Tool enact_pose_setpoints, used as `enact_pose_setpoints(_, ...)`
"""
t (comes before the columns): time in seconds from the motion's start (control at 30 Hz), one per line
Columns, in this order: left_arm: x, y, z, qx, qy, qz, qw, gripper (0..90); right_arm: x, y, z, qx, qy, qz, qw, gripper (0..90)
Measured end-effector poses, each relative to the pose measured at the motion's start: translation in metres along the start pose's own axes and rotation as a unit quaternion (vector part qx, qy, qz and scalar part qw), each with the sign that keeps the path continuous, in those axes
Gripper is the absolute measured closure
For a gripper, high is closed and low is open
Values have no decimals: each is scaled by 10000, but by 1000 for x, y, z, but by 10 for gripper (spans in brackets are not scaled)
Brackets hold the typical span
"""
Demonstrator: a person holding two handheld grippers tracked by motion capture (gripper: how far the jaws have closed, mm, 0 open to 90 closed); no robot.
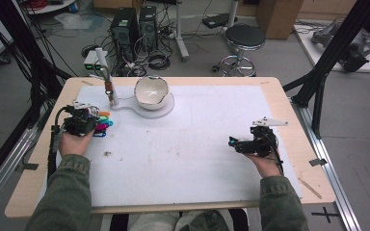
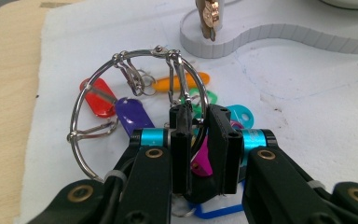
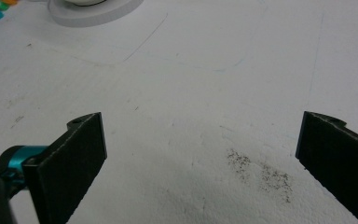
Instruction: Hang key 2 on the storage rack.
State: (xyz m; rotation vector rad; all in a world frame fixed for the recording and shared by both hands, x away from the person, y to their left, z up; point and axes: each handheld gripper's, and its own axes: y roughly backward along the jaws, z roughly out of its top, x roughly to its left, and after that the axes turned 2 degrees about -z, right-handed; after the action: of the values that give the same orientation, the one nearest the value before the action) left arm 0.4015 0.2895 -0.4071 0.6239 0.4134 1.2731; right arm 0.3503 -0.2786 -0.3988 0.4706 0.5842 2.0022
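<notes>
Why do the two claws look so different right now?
The left claw is squeezed shut on the metal key ring, while the right claw stands wide open with nothing in it. The left claw sits among colourful key tags; the right claw is over bare white mat. Both have black jaws.
</notes>
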Motion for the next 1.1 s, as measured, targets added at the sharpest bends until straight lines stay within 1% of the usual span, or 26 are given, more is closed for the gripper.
enact_pose_setpoints(0.13,3,6,1,-89,88,-26,9999,794,0,0,0,-20,-11,7,10000,7)
enact_pose_setpoints(0.23,4,11,2,-132,192,-68,9997,794,0,0,0,-36,-40,48,10000,7)
enact_pose_setpoints(0.37,7,17,3,-251,304,-95,9992,795,0,2,0,-90,-88,82,9999,7)
enact_pose_setpoints(0.57,15,24,4,-417,601,-289,9969,794,-2,4,-1,-134,-115,61,9998,7)
enact_pose_setpoints(0.6,17,26,4,-447,659,-391,9961,794,-2,4,-1,-130,-119,47,9998,7)
enact_pose_setpoints(0.63,17,27,4,-479,708,-419,9955,794,-2,4,-1,-141,-134,27,9998,7)
enact_pose_setpoints(0.7,19,30,4,-531,786,-466,9944,794,-2,5,-2,-163,-139,38,9998,7)
enact_pose_setpoints(0.77,21,32,6,-527,820,-500,9940,794,-3,6,-2,-206,-137,0,9997,7)
enact_pose_setpoints(0.83,23,35,9,-525,843,-504,9938,795,-3,8,-1,-253,-172,-33,9995,7)
enact_pose_setpoints(0.9,26,40,15,-582,899,-601,9924,794,-4,10,-2,-337,-182,-81,9992,7)
enact_pose_setpoints(0.93,26,41,17,-626,930,-609,9918,794,-4,12,-2,-385,-213,-114,9990,7)
enact_pose_setpoints(0.97,27,43,20,-623,914,-595,9921,794,-5,12,-2,-417,-225,-136,9988,7)
enact_pose_setpoints(1.0,28,44,23,-650,923,-612,9917,794,-5,14,-2,-450,-250,-161,9985,7)
enact_pose_setpoints(1.07,30,47,31,-706,988,-666,9904,794,-6,16,-2,-494,-267,-202,9982,7)
enact_pose_setpoints(1.1,30,48,34,-710,995,-685,9901,794,-7,17,-2,-526,-275,-232,9980,7)
